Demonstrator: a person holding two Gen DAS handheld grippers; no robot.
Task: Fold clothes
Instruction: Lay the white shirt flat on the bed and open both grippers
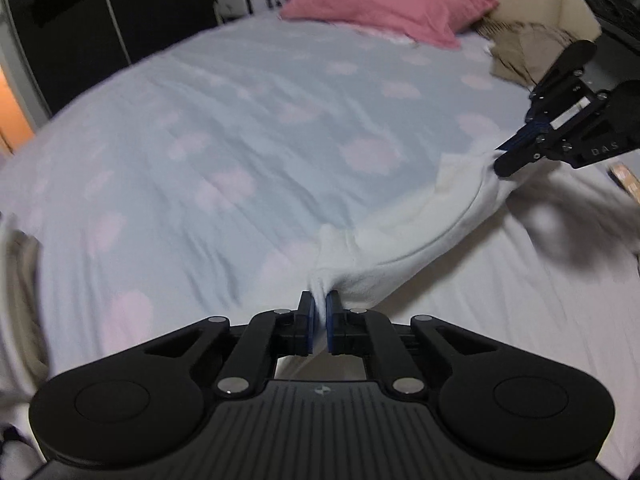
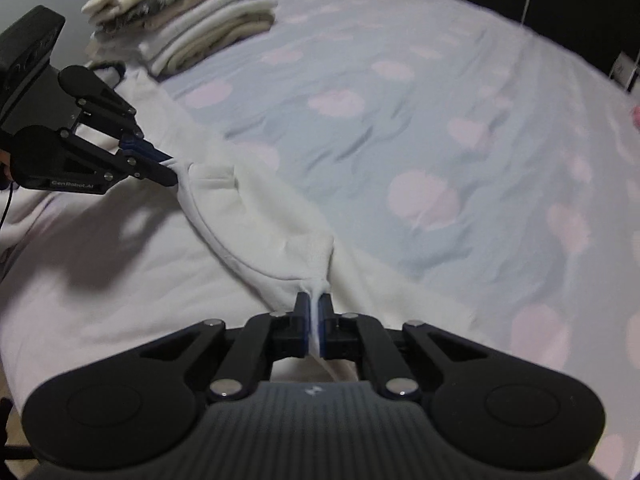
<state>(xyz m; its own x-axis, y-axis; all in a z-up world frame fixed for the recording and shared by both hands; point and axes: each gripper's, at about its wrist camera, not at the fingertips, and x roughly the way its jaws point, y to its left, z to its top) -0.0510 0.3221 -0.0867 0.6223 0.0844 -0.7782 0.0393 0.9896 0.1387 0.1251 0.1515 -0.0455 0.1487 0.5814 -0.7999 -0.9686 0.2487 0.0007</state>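
Your left wrist camera sat low over the bed (image 1: 200, 140), facing the pink pillow (image 1: 384, 4). Your right wrist camera looked across toward the folded stack (image 2: 188, 24). Both shared the white garment (image 1: 400, 236) (image 2: 260, 216) close up, each seeing the other tool.

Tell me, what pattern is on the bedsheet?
The bedsheet is pale blue with soft pink cloud-like blotches, clearest in the left wrist view.

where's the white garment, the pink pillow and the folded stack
white garment (image 1: 400, 248), left wrist view, on the bunched span between the grippers
pink pillow (image 1: 384, 0), left wrist view, its top face
folded stack (image 2: 192, 28), right wrist view, its side
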